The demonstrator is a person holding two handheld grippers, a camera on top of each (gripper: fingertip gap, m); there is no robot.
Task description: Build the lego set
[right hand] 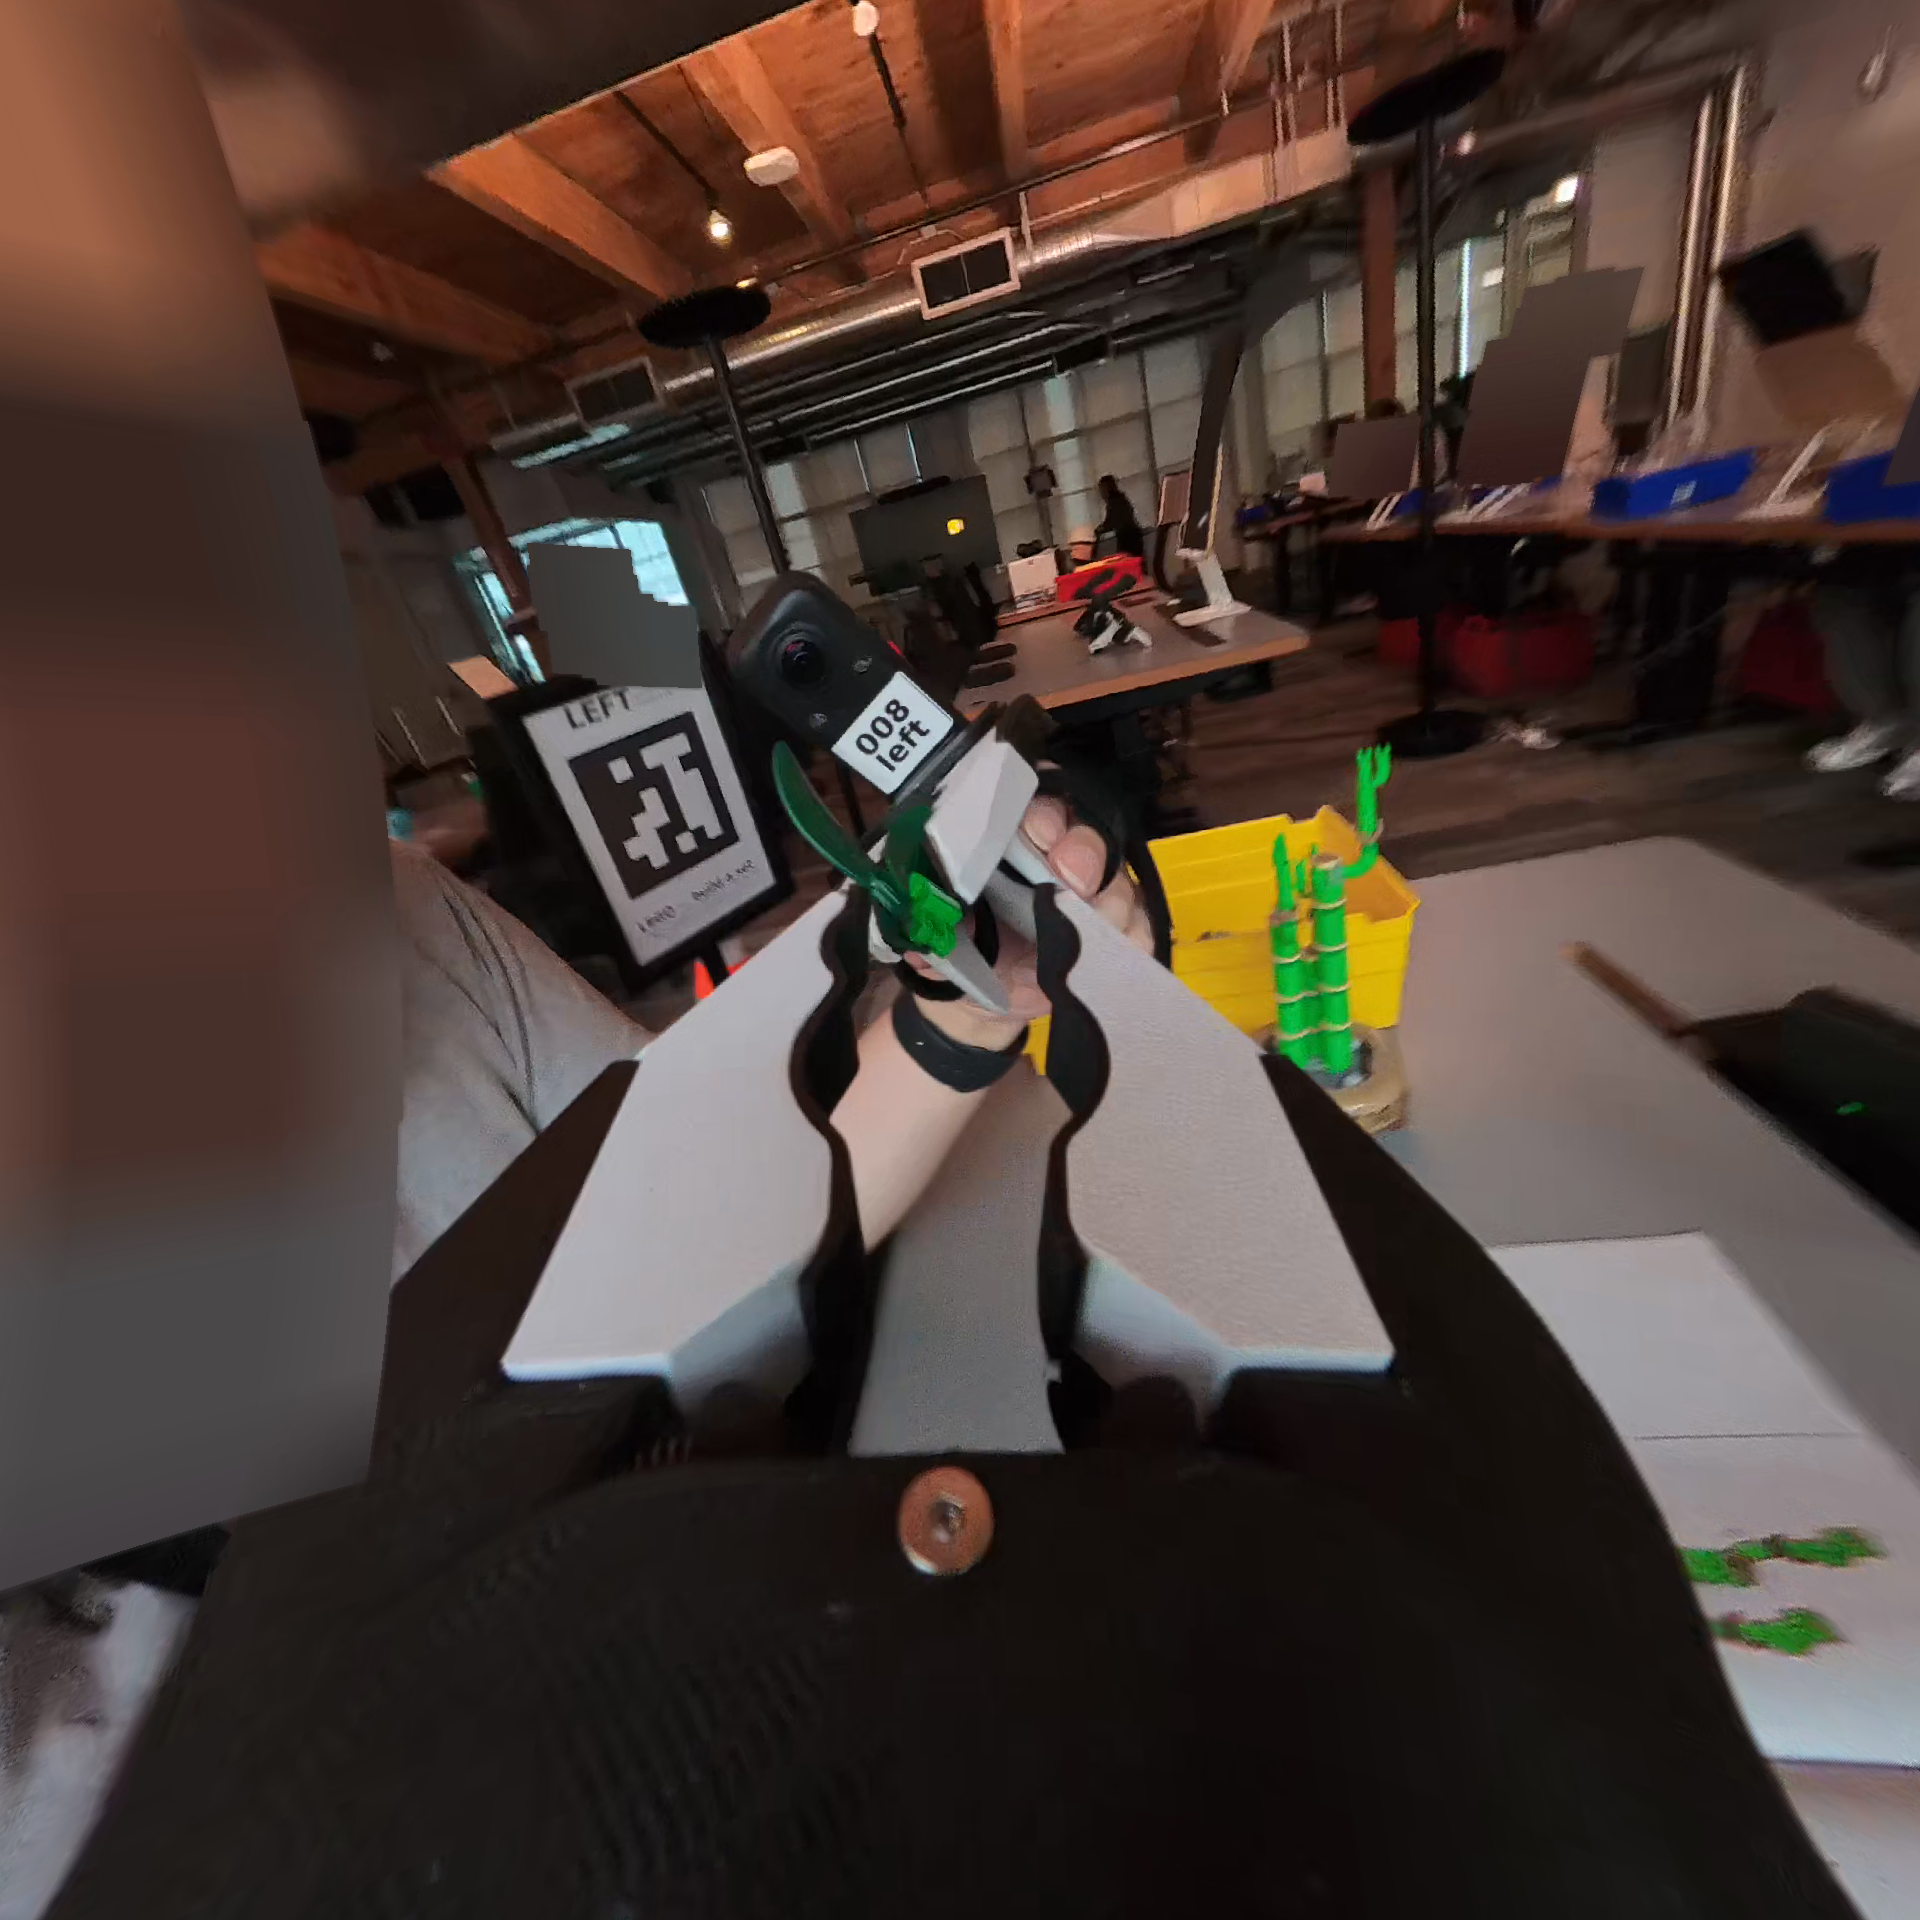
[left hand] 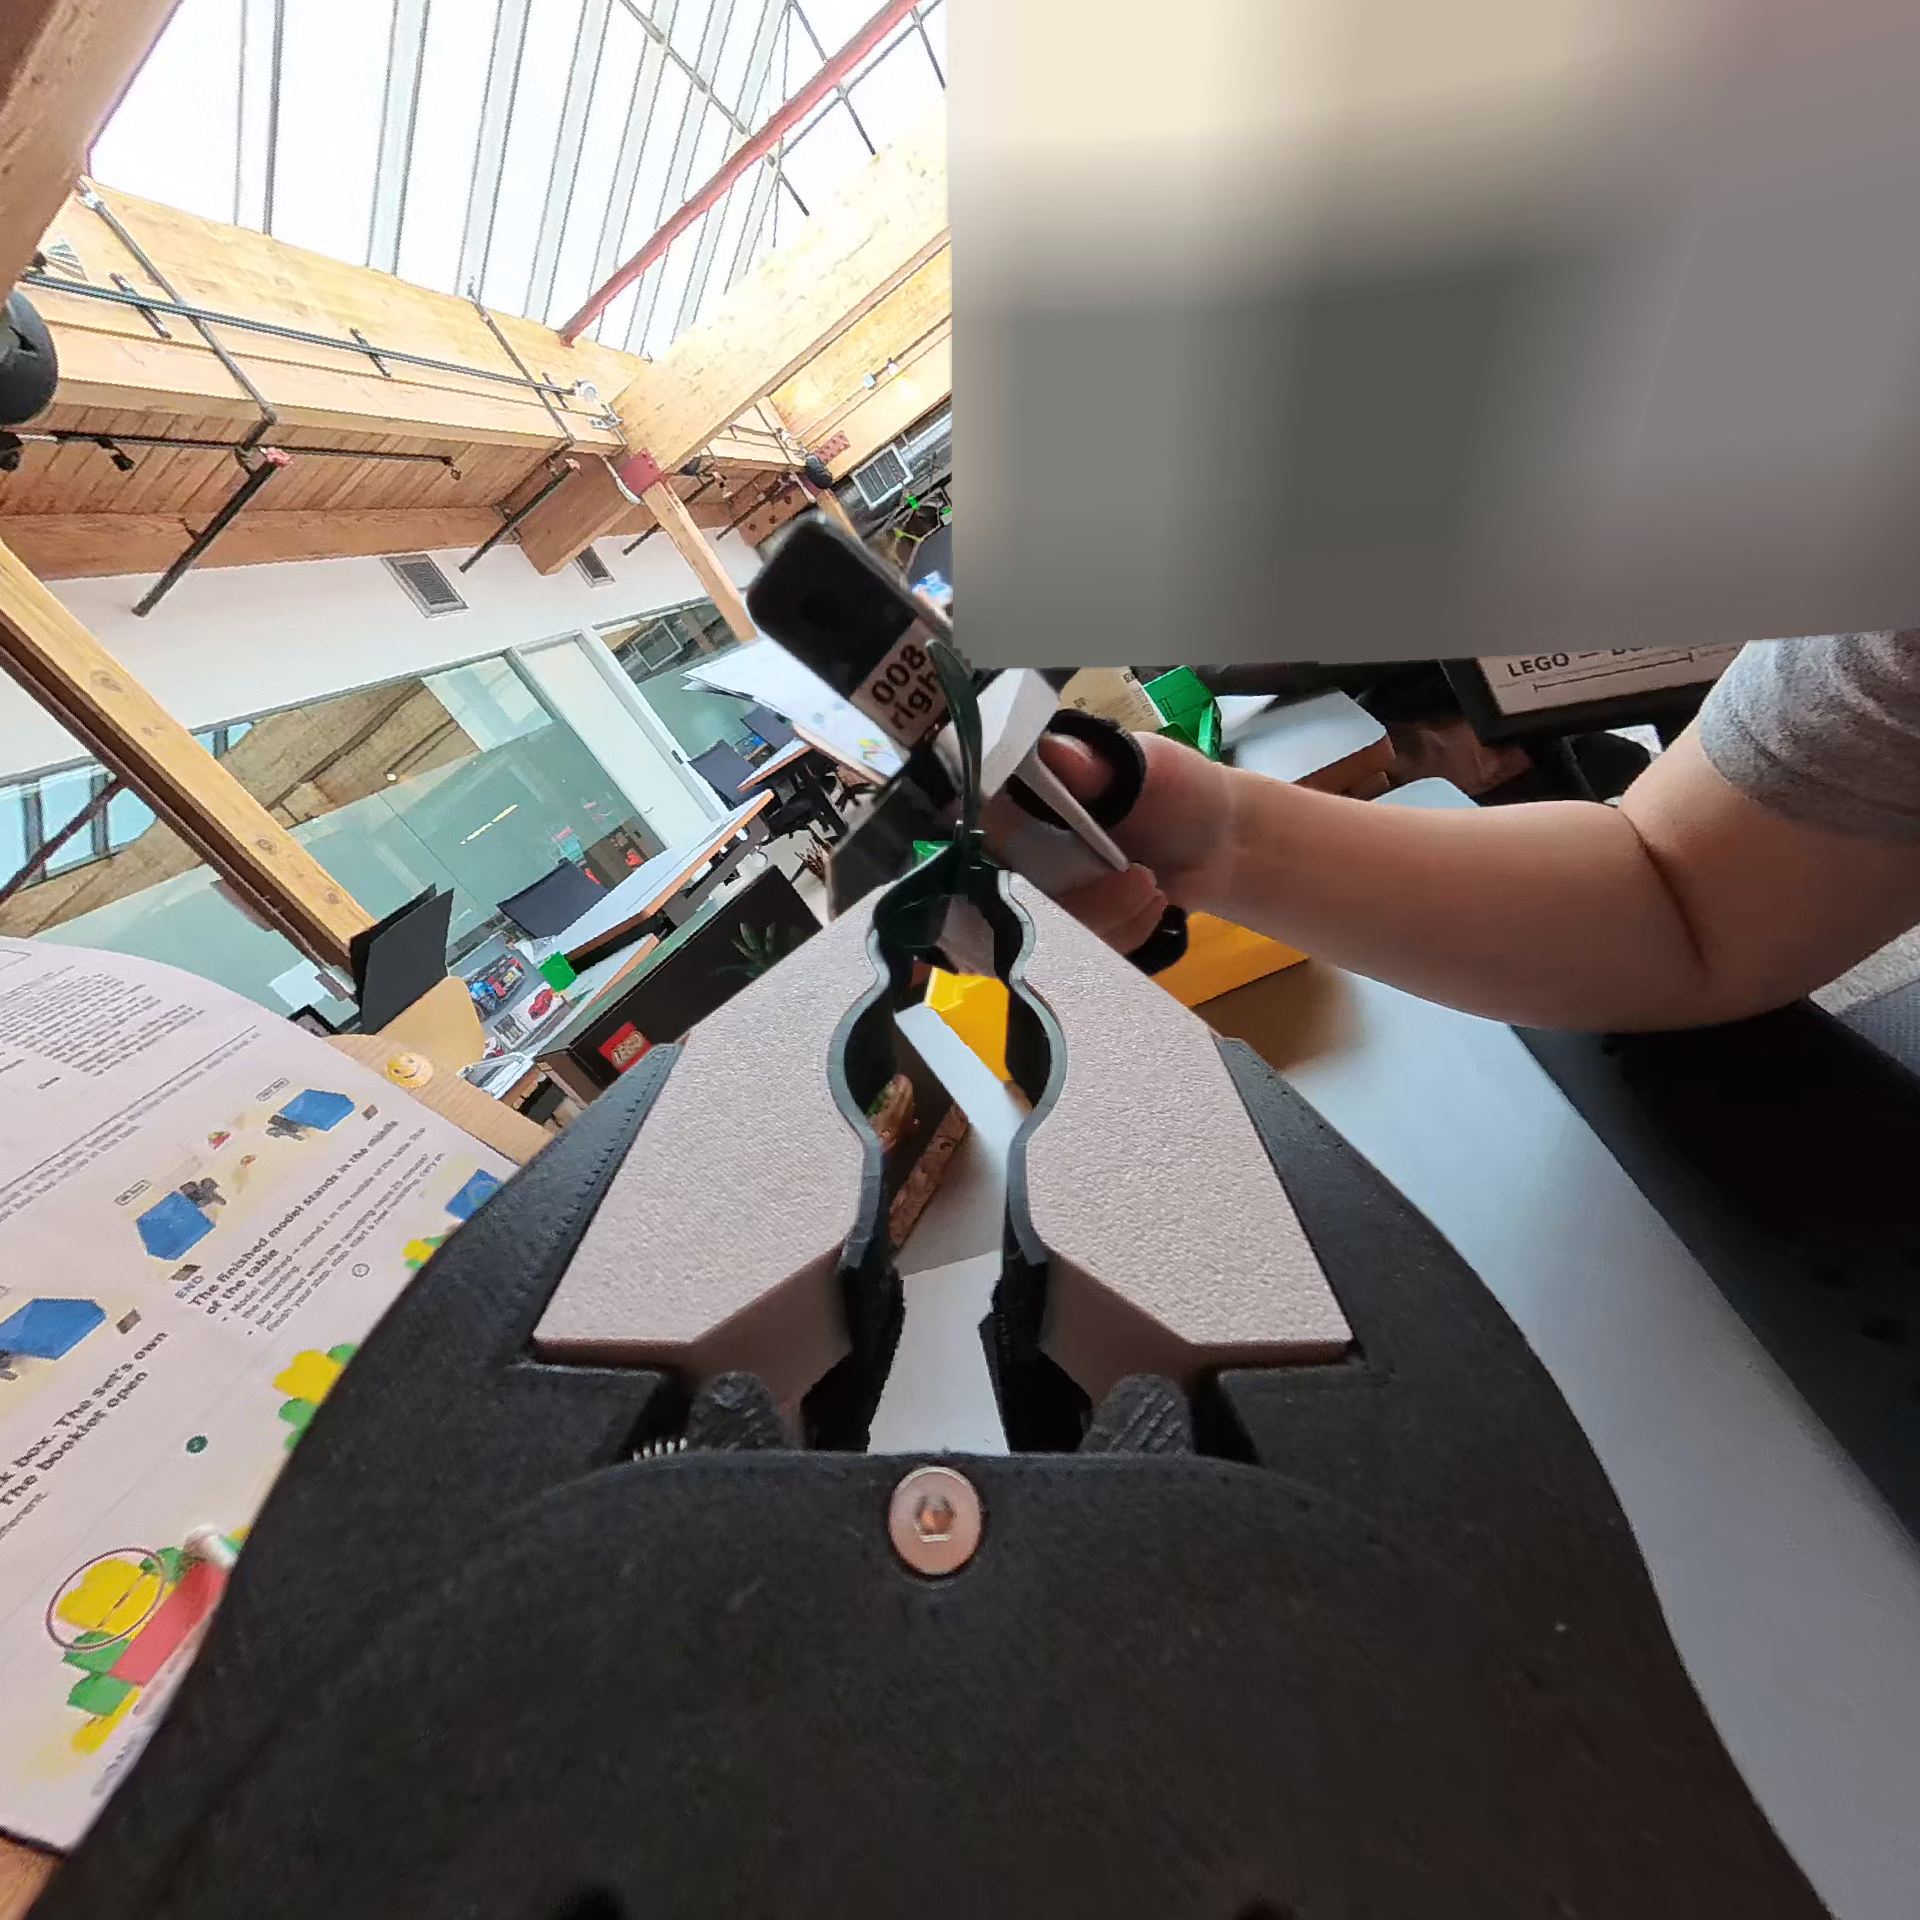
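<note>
A big workshop with timber beams and a skylight spreads out behind a grey table [right hand: 1621, 1091], where a yellow bin [right hand: 1226, 914] sits with a half-built green bamboo model [right hand: 1314, 966] standing just in front of it on a round tan base. An open instruction booklet [left hand: 177, 1226] lies off to the left, and white sheets [right hand: 1683, 1455] carrying a few small green pieces [right hand: 1766, 1558] lie at the right. Both claws are raised above the table and meet tip to tip. The left claw [left hand: 940, 914] is narrowed around a dark green leaf piece [left hand: 956, 821], its tips pinching the lower end while the long leaf rises past them. The right claw [right hand: 940, 940] comes in from the opposite side, its tips close around the same cluster, where the dark leaves join a small bright green piece [right hand: 930, 914]; from here I cannot tell whether its tips actually press on the part. A bare hand [left hand: 1132, 821] is wrapped on the right claw's handle.
</note>
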